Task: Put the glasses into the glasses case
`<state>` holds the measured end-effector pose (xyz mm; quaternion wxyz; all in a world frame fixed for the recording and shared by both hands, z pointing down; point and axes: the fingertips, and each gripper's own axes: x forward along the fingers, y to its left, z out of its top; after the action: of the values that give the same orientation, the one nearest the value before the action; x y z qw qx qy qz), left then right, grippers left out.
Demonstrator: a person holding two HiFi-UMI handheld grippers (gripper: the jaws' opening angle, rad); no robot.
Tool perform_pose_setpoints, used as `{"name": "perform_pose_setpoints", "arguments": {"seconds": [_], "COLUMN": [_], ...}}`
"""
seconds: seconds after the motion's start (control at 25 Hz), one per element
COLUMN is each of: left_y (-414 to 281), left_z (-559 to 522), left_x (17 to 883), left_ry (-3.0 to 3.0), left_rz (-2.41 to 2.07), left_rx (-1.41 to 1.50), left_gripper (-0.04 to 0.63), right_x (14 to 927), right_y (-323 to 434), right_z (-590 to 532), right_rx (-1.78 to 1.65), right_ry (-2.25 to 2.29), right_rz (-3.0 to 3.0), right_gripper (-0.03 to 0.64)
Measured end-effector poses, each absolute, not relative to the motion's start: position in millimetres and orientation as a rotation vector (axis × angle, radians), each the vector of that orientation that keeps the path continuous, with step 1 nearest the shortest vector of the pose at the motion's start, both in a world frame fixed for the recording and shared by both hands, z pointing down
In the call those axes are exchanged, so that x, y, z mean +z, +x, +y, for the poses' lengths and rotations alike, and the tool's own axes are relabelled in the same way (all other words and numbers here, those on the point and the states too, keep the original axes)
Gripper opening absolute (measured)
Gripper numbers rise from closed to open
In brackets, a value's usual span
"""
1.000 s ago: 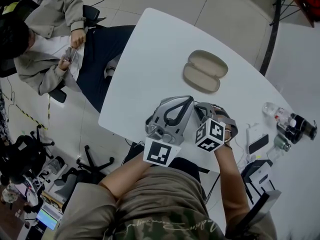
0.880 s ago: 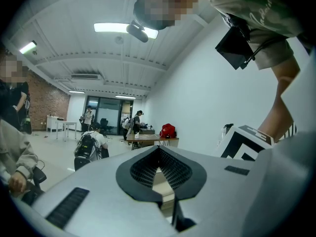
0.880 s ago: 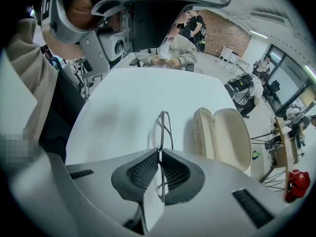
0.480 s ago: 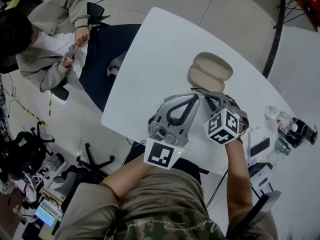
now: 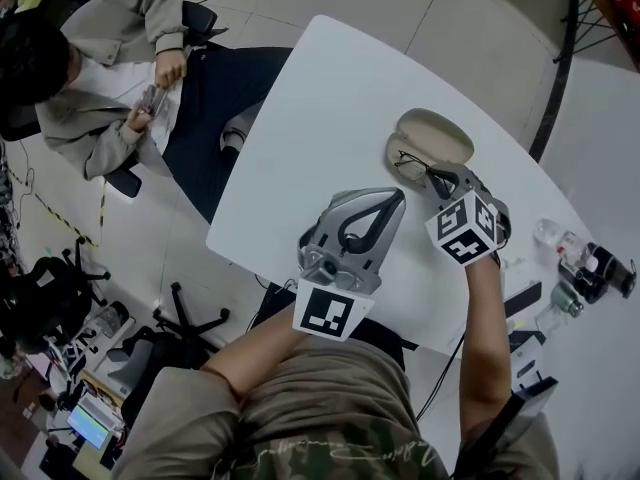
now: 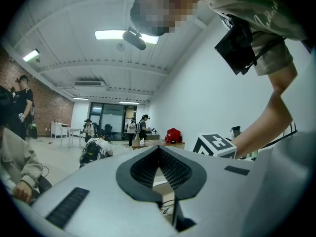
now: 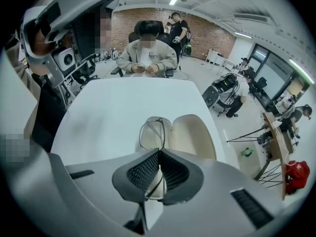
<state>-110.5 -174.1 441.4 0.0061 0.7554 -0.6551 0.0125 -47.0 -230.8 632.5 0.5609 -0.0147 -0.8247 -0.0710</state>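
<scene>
The open beige glasses case (image 5: 432, 140) lies on the white table (image 5: 320, 118), also seen as two shell halves (image 7: 190, 135) in the right gripper view. My right gripper (image 5: 440, 180) is shut on thin black-framed glasses (image 5: 412, 168), holding them over the case's near half; the lenses (image 7: 152, 132) hang just above that half. My left gripper (image 5: 385, 204) sits shut and empty at the table's near edge, left of the right one; in the left gripper view its fingertips (image 6: 159, 149) meet with nothing between them.
A seated person (image 5: 110, 78) in a grey jacket is at the table's far left side. Bottles (image 5: 590, 258) and small devices (image 5: 520, 298) crowd the right end of the table. A black chair base (image 5: 185, 323) stands on the floor below.
My right gripper has carried the glasses forward from the table's near edge to over the case. The left gripper stayed nearly in place.
</scene>
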Motion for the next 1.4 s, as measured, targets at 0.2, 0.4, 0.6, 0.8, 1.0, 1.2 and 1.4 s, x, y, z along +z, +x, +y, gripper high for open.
{"name": "perform_pose_setpoints", "arguments": {"seconds": [0.2, 0.4, 0.6, 0.8, 1.0, 1.2, 1.4], "left_y": [-118.8, -121.4, -127.2, -132.3, -135.4, -119.9, -70.4], "left_z": [-171.7, -166.0, -159.8, -142.3, -118.5, -84.8, -30.9], "left_x": [448.1, 449.9, 447.1, 443.7, 423.8, 393.9, 360.8], "left_ry": [2.325, 2.309, 2.295, 2.286, 2.351, 2.454, 2.562], "left_rz": [-2.064, -2.073, -2.087, -2.074, -2.028, -1.895, -1.787], "left_rx": [0.046, 0.05, 0.037, 0.021, -0.013, -0.057, -0.086], "left_gripper": [0.006, 0.006, 0.006, 0.006, 0.006, 0.006, 0.006], "right_x": [654.2, 669.7, 671.2, 655.1, 587.3, 460.8, 371.7], "right_y": [-52.3, -49.7, -50.8, -51.7, -55.7, -34.6, 28.9], "right_z": [-230.0, -229.2, -230.5, -236.4, -225.3, -160.4, -65.6], "right_rx": [-0.157, -0.179, -0.202, -0.22, -0.172, 0.074, 0.144], "right_ry": [-0.08, -0.09, -0.048, 0.074, 0.274, 0.646, 0.965], "right_rz": [-1.916, -1.886, -1.9, -1.952, -2.089, -2.422, -2.722], "right_gripper": [0.021, 0.021, 0.021, 0.023, 0.023, 0.023, 0.023]}}
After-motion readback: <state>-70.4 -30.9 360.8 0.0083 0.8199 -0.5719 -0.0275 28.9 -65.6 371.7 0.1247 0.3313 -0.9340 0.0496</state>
